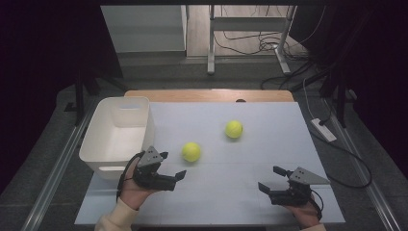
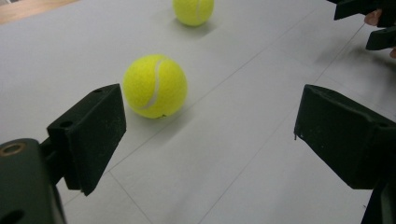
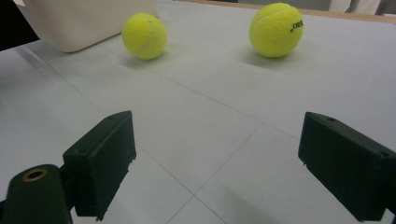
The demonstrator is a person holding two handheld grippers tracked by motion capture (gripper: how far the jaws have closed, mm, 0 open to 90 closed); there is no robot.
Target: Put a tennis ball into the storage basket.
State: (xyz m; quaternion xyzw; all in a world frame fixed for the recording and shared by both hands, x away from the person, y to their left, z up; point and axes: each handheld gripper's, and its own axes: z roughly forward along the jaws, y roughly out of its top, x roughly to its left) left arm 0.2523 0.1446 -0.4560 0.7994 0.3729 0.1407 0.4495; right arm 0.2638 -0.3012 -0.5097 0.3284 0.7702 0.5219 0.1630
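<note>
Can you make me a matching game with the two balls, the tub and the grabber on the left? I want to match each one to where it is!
Things:
1. near ball
2. far ball
3. white tub
4. left gripper

Places:
A. at the table's left edge
B. farther back, toward the middle of the table
C. in the person's hand, jaws open, nothing between them
D. on the table just ahead of the left gripper

Pairs: 1-D, 2-B, 3-A, 4-C
</note>
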